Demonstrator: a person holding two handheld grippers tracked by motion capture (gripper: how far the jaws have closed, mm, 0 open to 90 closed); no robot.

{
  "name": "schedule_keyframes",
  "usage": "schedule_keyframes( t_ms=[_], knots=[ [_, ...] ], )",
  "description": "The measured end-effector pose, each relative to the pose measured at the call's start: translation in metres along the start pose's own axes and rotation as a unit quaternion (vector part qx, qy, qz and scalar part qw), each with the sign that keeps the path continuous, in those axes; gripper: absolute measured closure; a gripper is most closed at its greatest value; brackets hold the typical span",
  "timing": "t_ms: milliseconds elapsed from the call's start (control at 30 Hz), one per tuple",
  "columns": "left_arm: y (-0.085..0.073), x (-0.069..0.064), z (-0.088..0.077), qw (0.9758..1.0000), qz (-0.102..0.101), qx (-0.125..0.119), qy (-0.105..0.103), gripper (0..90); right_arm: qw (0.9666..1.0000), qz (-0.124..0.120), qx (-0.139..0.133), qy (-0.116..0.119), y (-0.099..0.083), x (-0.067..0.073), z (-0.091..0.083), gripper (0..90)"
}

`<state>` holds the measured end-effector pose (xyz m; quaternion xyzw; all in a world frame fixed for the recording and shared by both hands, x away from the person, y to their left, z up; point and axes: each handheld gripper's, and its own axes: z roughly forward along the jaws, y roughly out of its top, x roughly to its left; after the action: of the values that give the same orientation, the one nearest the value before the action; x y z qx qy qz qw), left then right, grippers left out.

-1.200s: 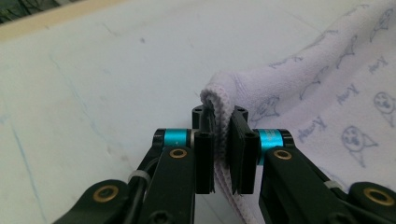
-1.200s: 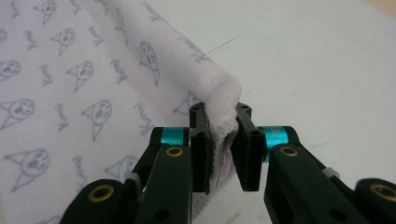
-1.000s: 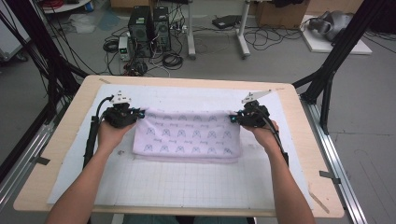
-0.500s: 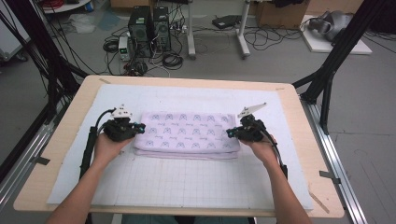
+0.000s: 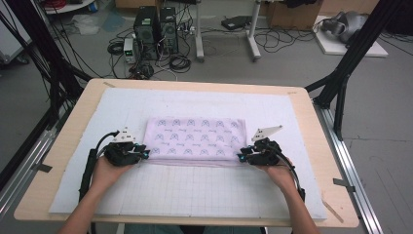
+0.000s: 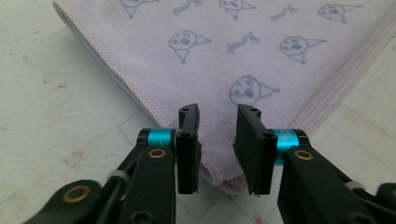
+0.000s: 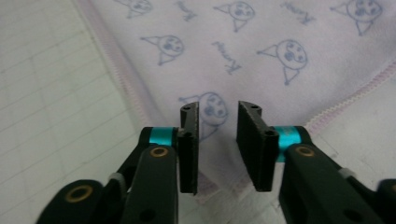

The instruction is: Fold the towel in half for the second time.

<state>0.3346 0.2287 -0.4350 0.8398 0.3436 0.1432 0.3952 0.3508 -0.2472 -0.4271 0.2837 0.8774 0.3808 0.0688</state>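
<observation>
Folded towel (image 5: 195, 136) on white mat (image 5: 195, 195), wooden table (image 5: 73, 141), computer towers (image 5: 156, 24) beyond

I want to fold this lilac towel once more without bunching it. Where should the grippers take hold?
Grip the towel at its two near corners, coming in low from the person's side. It lies flat, folded, and its layered hem sticks out there. The left gripper and right gripper straddle those corners, jaws having just opened.
</observation>
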Motion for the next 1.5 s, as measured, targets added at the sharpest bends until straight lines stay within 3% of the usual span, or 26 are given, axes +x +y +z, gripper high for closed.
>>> schedule_keyframes(
  t_ms=[100, 167, 200, 233, 267, 300, 333, 433, 500, 633, 733, 800, 867, 900, 967, 1033, 1133, 1200, 1267, 1367, 1500],
  knots=[
    [-0.003, -0.001, -0.002, 0.9999, 0.006, 0.009, -0.009, 56.8, 0.9998, -0.018, -0.003, 0.001, -0.004, 0.005, -0.002, 60.0],
    [-0.005, -0.003, -0.001, 0.9997, 0.015, 0.019, -0.004, 55.2, 0.9995, -0.026, 0.014, -0.006, -0.006, 0.007, 0.001, 60.6],
    [-0.005, -0.003, -0.001, 0.9997, 0.018, 0.017, -0.002, 57.8, 0.9993, -0.033, 0.014, -0.011, -0.007, 0.008, 0.004, 64.1],
    [-0.005, -0.003, -0.001, 0.9996, 0.023, 0.011, 0.008, 65.2, 0.9991, -0.038, 0.012, -0.017, -0.008, 0.009, 0.005, 70.8],
    [-0.005, -0.002, -0.002, 0.9997, 0.024, 0.009, 0.003, 75.5, 0.999, -0.039, 0.01, -0.021, -0.007, 0.009, 0.006, 77.9],
    [-0.004, -0.002, -0.001, 0.9998, 0.02, 0.008, 0.0, 80.7, 0.9991, -0.038, 0.007, -0.017, -0.007, 0.008, 0.005, 85.2],
    [-0.003, -0.002, -0.001, 0.9997, 0.024, 0.01, 0.003, 82.4, 0.9993, -0.034, 0.003, -0.013, -0.006, 0.006, 0.004, 86.6],
    [0.0, -0.003, -0.005, 0.9996, 0.026, 0.0, 0.015, 84.5, 0.9994, -0.033, -0.003, -0.014, -0.002, 0.006, -0.001, 87.2],
    [0.001, -0.001, -0.011, 0.9997, 0.014, -0.014, 0.013, 84.5, 0.9991, -0.034, -0.019, -0.016, 0.001, 0.006, -0.009, 87.2],
    [0.002, -0.001, -0.023, 0.9994, 0.016, -0.028, 0.015, 84.5, 0.9984, -0.043, -0.035, -0.008, 0.009, 0.012, -0.024, 87.3],
    [-0.003, -0.004, -0.024, 0.9996, 0.022, -0.017, 0.009, 84.4, 0.9986, -0.05, -0.019, -0.002, 0.007, 0.018, -0.023, 87.3],
    [-0.005, -0.006, -0.022, 0.9997, 0.024, -0.002, -0.001, 80.4, 0.9989, -0.045, 0.003, 0.009, 0.0, 0.018, -0.015, 85.5],
    [-0.004, -0.007, -0.022, 0.9999, 0.014, -0.008, 0.003, 61.1, 0.9992, -0.03, 0.012, 0.022, -0.002, 0.017, -0.011, 75.4],
    [-0.002, -0.005, -0.024, 0.9998, 0.011, -0.016, -0.003, 58.1, 0.9991, -0.029, 0.001, 0.031, -0.002, 0.016, -0.011, 73.3],
    [0.002, -0.005, -0.026, 0.9994, 0.005, -0.033, -0.004, 57.8, 0.9987, -0.025, -0.029, 0.033, 0.003, 0.016, -0.014, 72.5],
    [0.006, -0.004, -0.025, 0.9992, 0.009, -0.04, -0.001, 68.4, 0.9987, -0.018, -0.039, 0.029, 0.01, 0.014, -0.013, 73.7],
    [0.005, -0.004, -0.014, 0.9999, 0.008, -0.011, -0.001, 77.6, 0.9998, -0.014, -0.011, 0.01, 0.01, 0.01, -0.003, 74.6],
    [0.0, -0.004, -0.008, 1.0, 0.005, 0.001, 0.002, 77.0, 0.9999, -0.011, 0.011, 0.002, 0.005, 0.008, 0.002, 74.5],
    [-0.007, -0.003, -0.004, 0.9999, -0.001, 0.01, -0.001, 75.0, 0.9998, -0.007, 0.016, 0.002, -0.003, 0.007, 0.004, 74.6],
    [-0.005, -0.005, -0.005, 1.0, 0.003, 0.003, 0.002, 71.6, 0.9999, 0.008, 0.004, 0.005, -0.007, 0.005, 0.003, 71.8],
    [0.0, -0.007, -0.009, 0.9998, -0.002, -0.022, 0.004, 58.2, 0.9992, 0.004, -0.035, -0.02, 0.001, 0.008, -0.002, 58.6]
  ],
)
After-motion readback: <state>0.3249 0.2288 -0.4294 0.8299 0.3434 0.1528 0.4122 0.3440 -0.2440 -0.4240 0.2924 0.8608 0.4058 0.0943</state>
